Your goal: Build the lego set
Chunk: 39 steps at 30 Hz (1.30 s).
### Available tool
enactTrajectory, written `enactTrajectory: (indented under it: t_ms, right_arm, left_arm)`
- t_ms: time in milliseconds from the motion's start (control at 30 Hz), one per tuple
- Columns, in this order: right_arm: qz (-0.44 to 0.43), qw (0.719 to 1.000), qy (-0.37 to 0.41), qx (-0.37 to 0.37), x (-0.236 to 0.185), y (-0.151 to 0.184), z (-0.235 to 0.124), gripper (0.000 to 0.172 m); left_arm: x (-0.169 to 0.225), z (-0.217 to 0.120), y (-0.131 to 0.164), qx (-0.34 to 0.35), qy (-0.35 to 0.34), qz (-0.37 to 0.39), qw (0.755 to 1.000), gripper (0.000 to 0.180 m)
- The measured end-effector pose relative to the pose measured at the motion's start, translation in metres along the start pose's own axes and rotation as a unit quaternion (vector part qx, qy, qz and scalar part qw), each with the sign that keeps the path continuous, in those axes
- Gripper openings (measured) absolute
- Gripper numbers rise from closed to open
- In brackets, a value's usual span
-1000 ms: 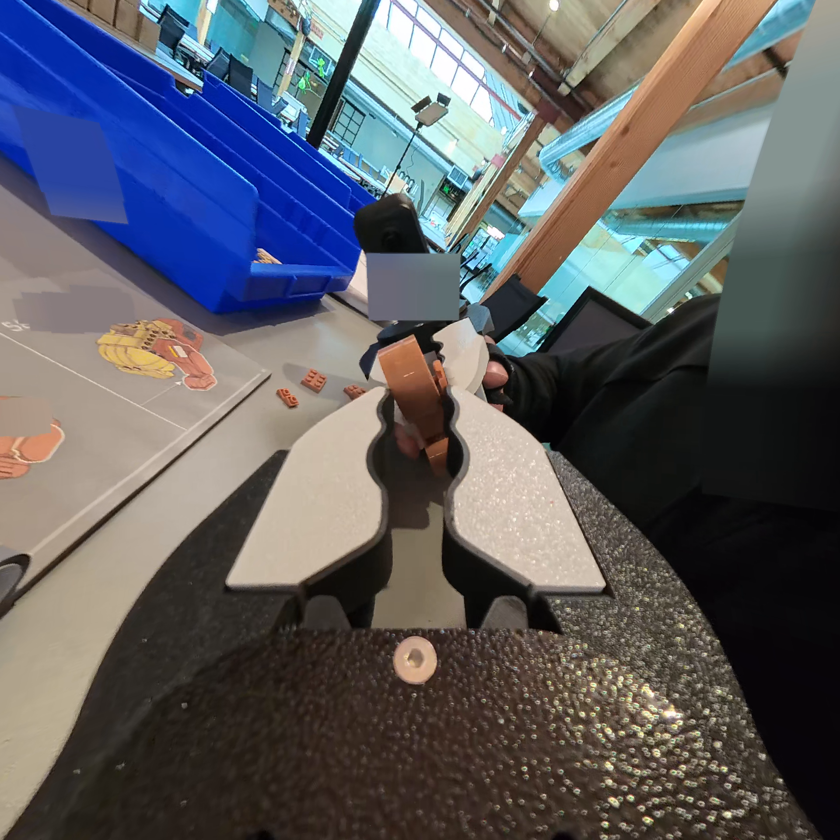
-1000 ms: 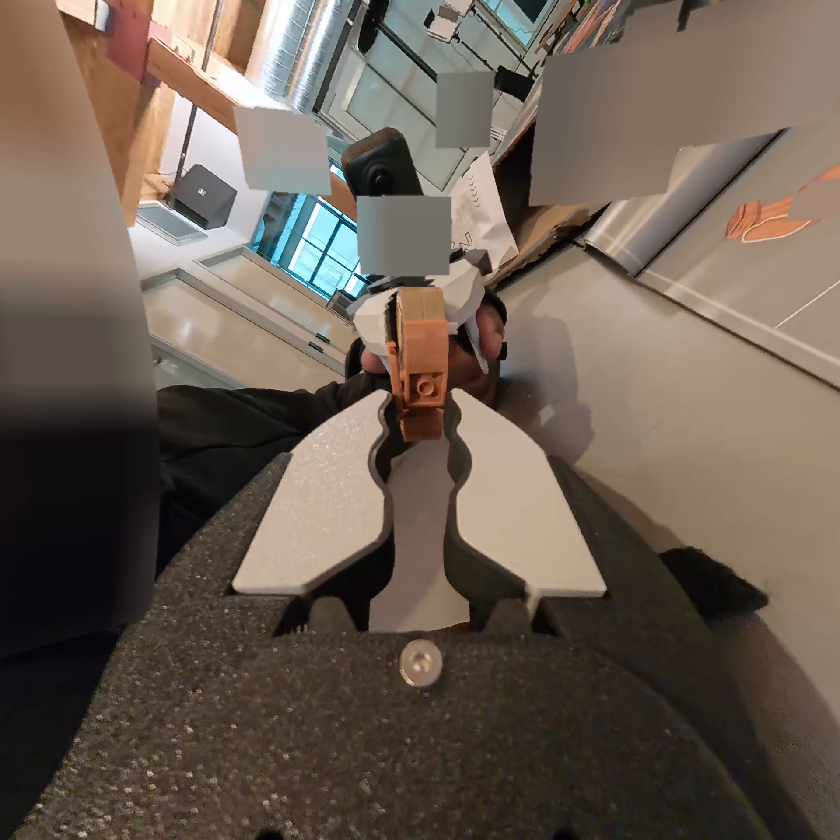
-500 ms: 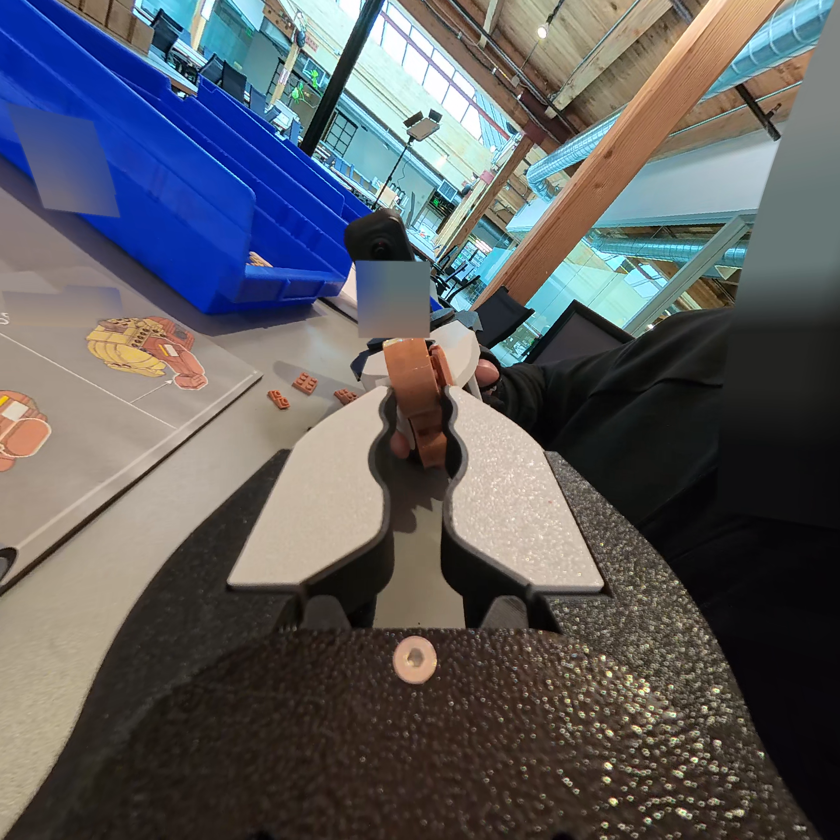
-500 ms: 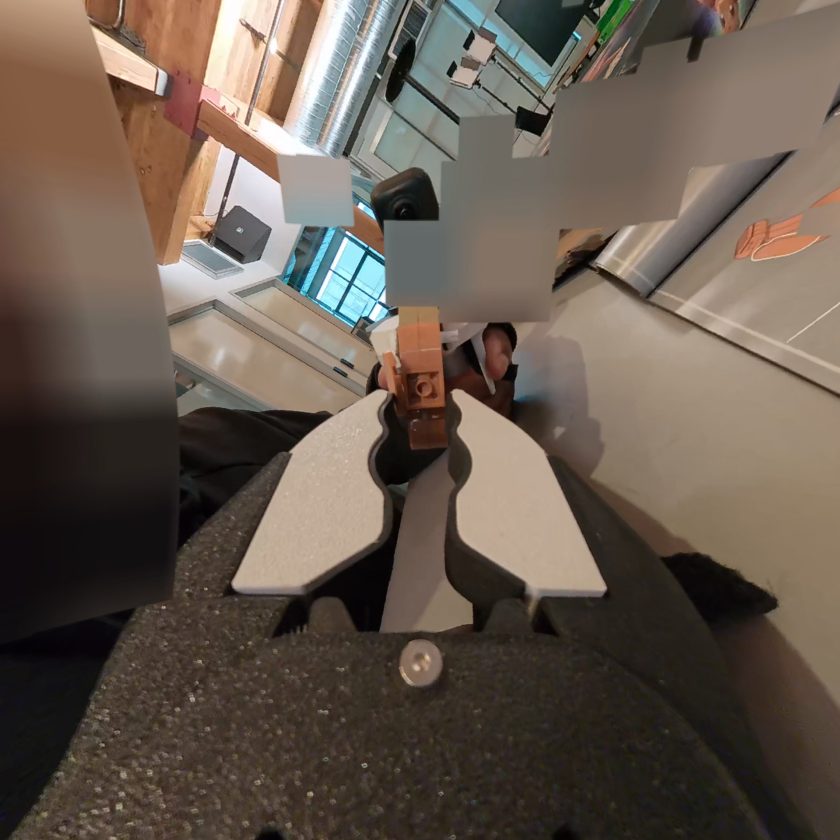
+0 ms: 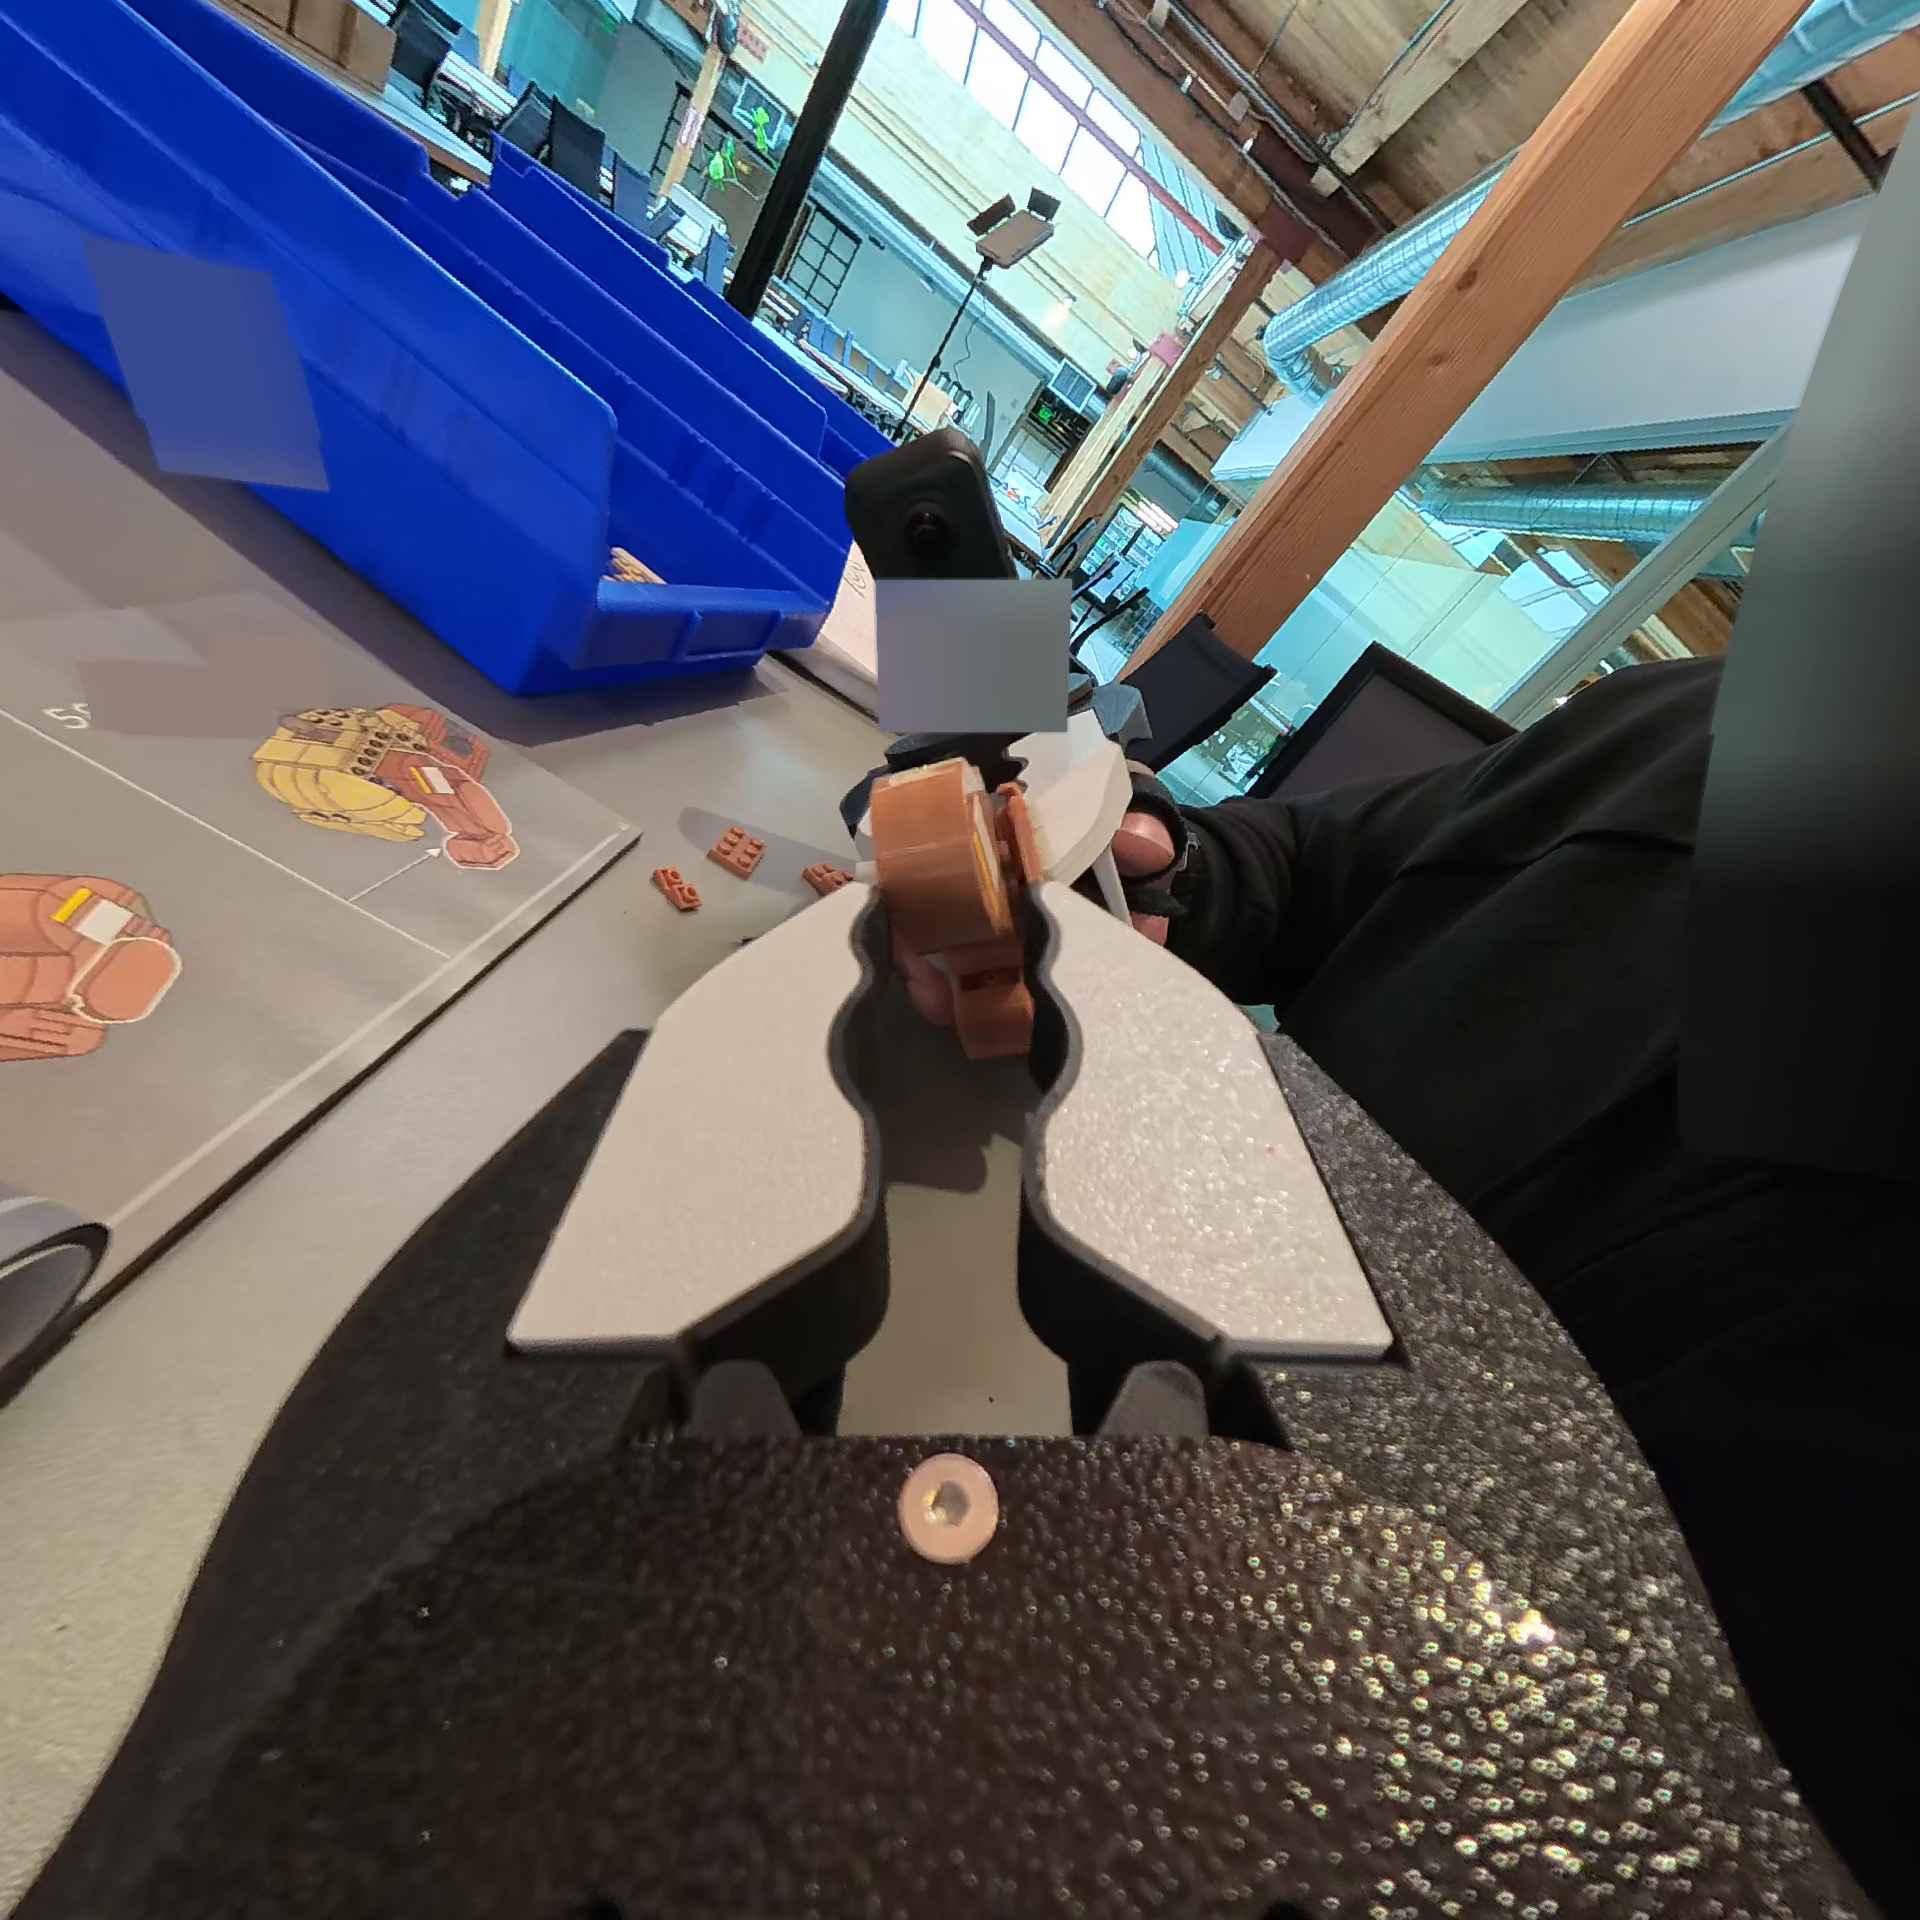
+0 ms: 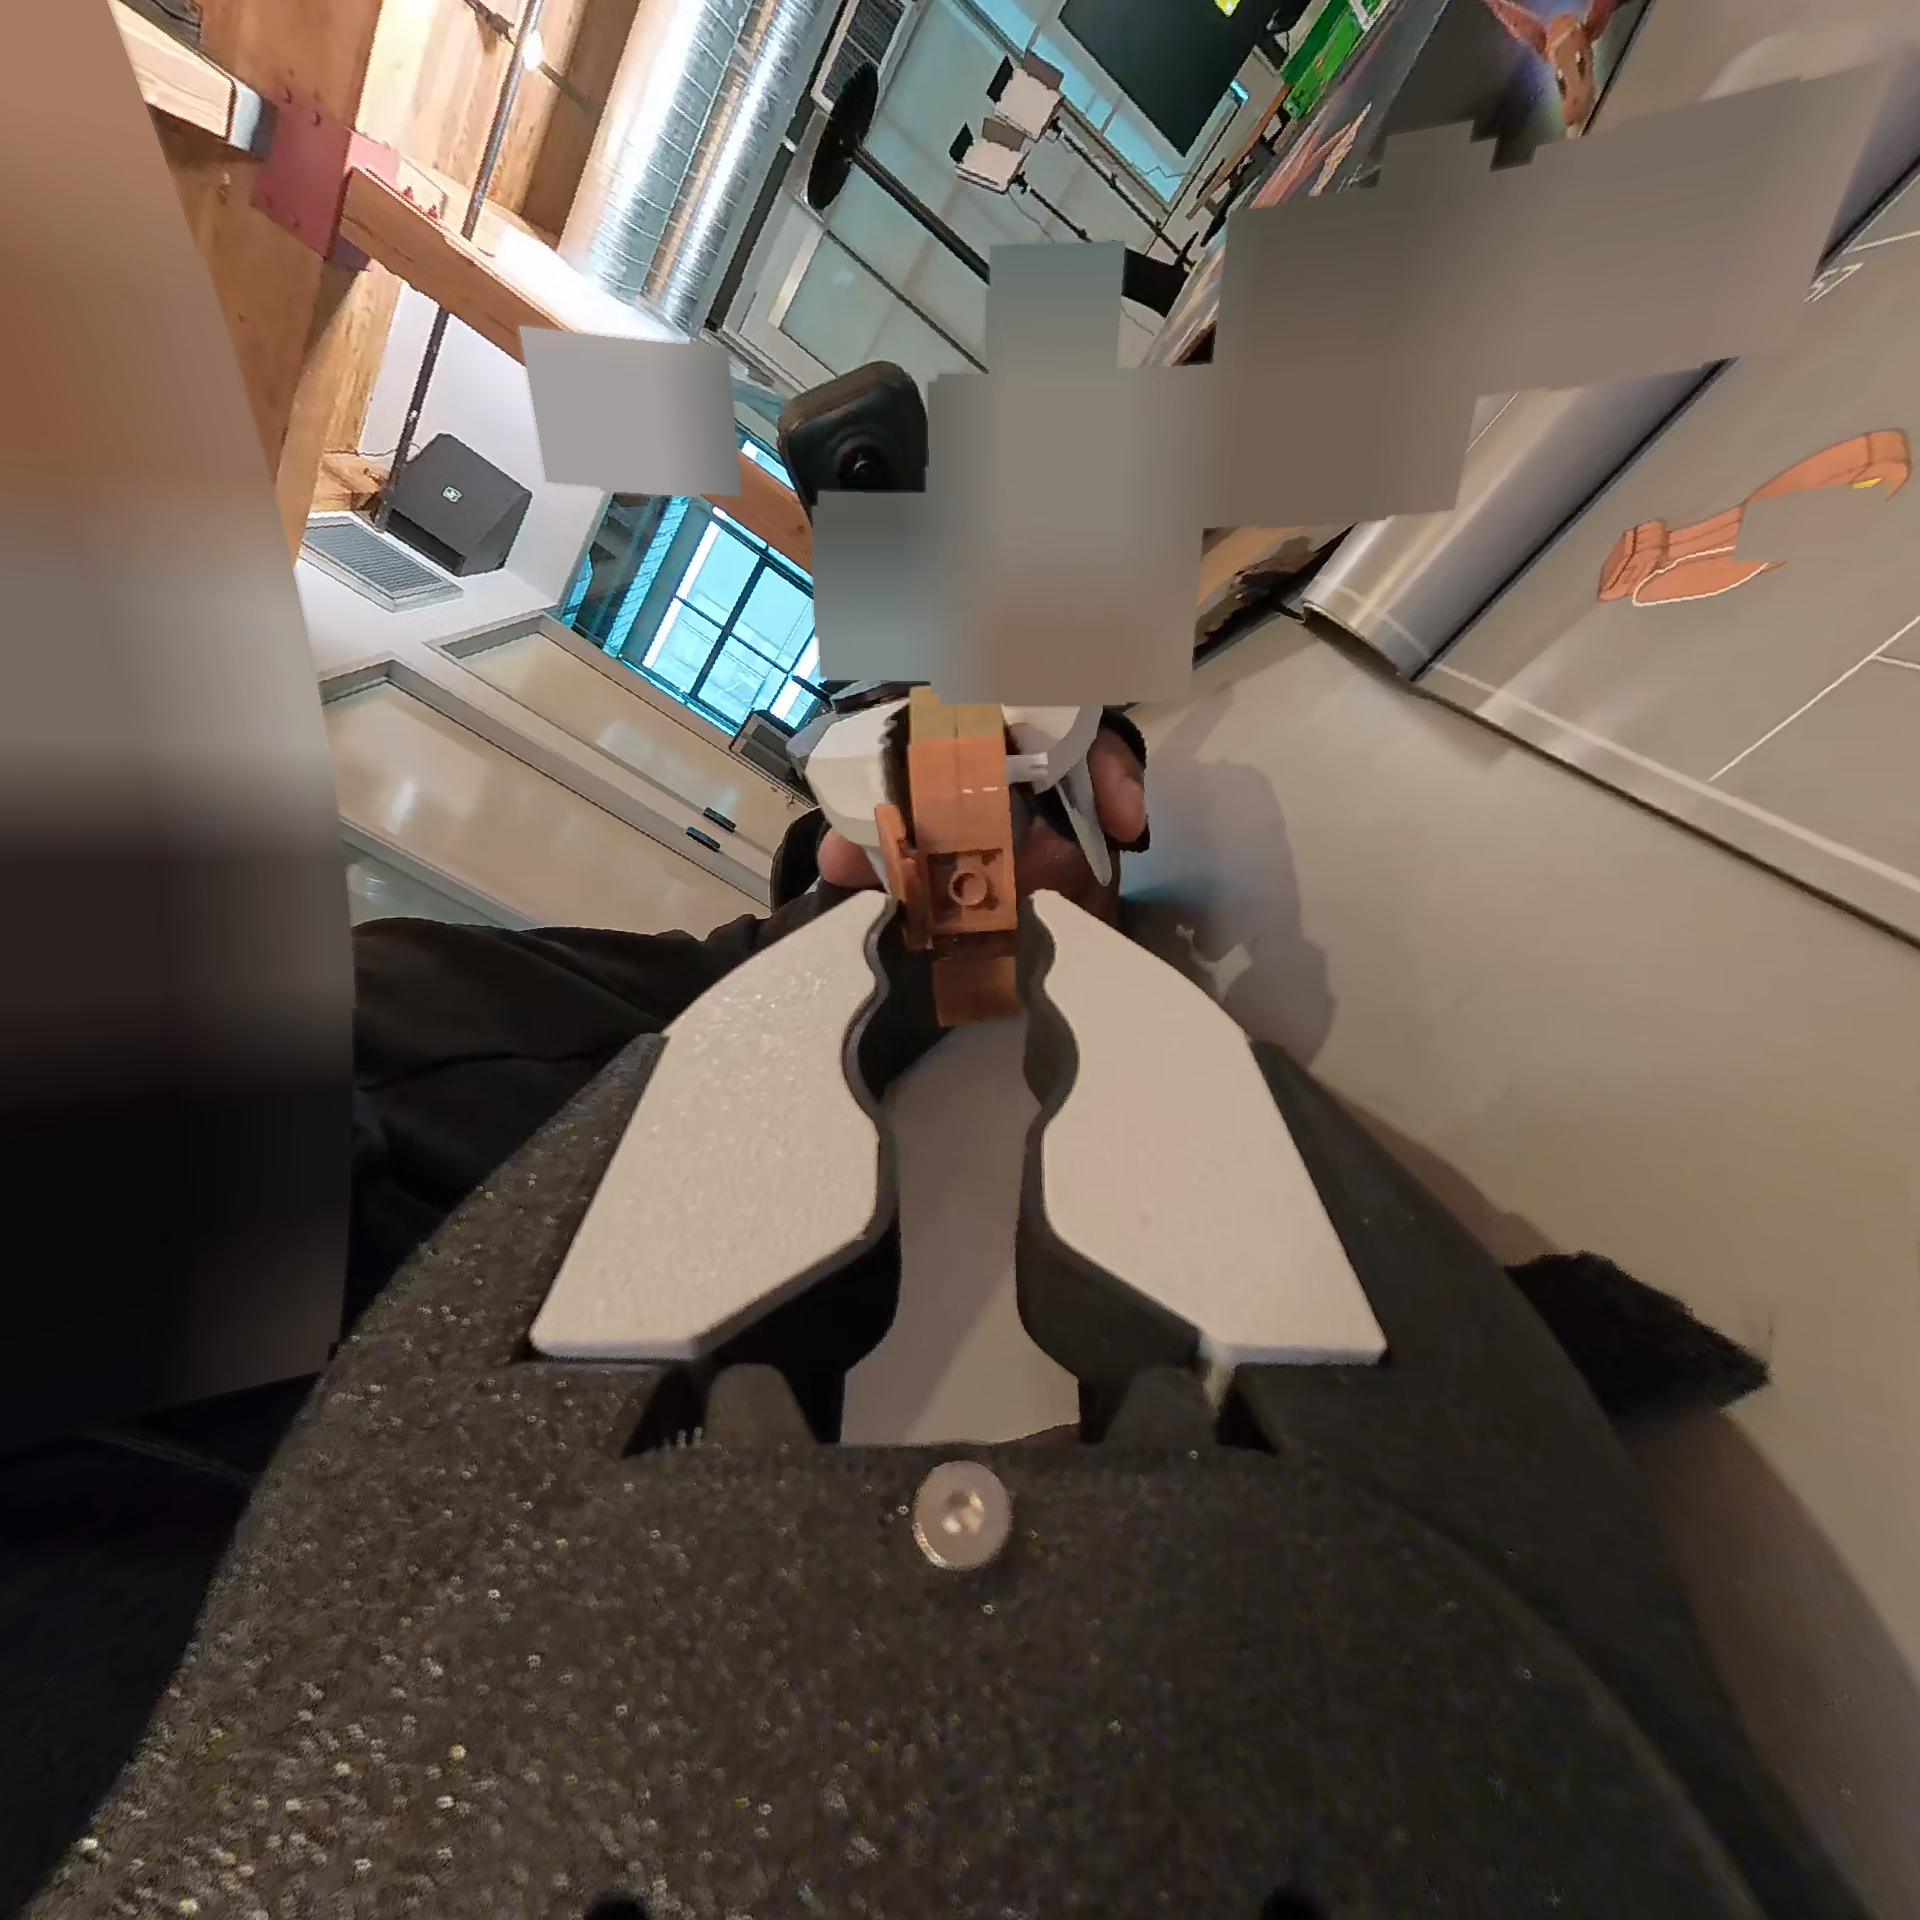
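A brown brick assembly [image 5: 940, 883] hangs in the air above the grey table, between my two grippers, which face each other. My left gripper [image 5: 954, 909] is shut on its near end, and both pads touch its sides. My right gripper [image 6: 954, 914] is shut on the other end of the same assembly [image 6: 961, 862], where a single stud faces the camera. The white fingers of the right gripper [image 5: 1081, 800] show behind the assembly in the left wrist view. The white fingers of the left gripper [image 6: 847, 769] show behind it in the right wrist view.
Three small loose brown bricks [image 5: 736, 850] lie on the table by a grey instruction sheet [image 5: 312, 883], which also shows in the right wrist view [image 6: 1714, 644]. Blue bins [image 5: 468, 488] stand at the back left. A person's black sleeve [image 5: 1455, 935] is on the right.
The assembly has turned a little between the grippers and shows a broader side to the left wrist view. My left fingers stand slightly wider on it. Both grippers keep their hold.
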State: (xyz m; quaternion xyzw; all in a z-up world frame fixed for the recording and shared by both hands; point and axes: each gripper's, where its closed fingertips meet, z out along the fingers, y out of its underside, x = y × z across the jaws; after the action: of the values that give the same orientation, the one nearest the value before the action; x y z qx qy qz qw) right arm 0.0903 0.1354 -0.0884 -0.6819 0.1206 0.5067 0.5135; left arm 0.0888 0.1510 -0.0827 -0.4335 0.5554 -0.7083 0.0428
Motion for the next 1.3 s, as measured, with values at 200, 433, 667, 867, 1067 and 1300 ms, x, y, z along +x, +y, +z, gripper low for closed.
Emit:
enactTrajectory:
  t_ms: [200,433,667,867,1067,1300]
  right_arm:
    - [-0.004,1.000,0.007,-0.008,0.001,0.003,0.001,0.020]
    - [0.000,1.000,0.007,-0.003,0.001,0.001,0.001,0.020]
    - [0.000,1.000,0.005,-0.013,0.001,0.005,0.003,0.020]
    - [0.001,1.000,0.011,-0.027,0.003,0.008,0.004,0.022]
    - [-0.002,0.999,0.019,-0.037,0.005,0.010,0.004,0.022]
    - [0.003,0.999,0.024,-0.040,0.008,0.009,0.003,0.022]
  left_arm:
    - [-0.002,0.001,0.001,-0.003,-0.007,0.001,1.000,0.025]
    - [-0.004,0.002,0.007,-0.023,-0.017,-0.006,1.000,0.027]
    - [-0.003,0.004,0.008,-0.018,-0.009,-0.026,0.999,0.023]
    - [-0.001,0.004,0.009,-0.023,0.002,-0.036,0.999,0.018]
    - [-0.002,0.004,0.013,-0.036,-0.004,-0.039,0.999,0.017]
    - [-0.004,0.003,0.015,-0.040,-0.012,-0.045,0.998,0.016]
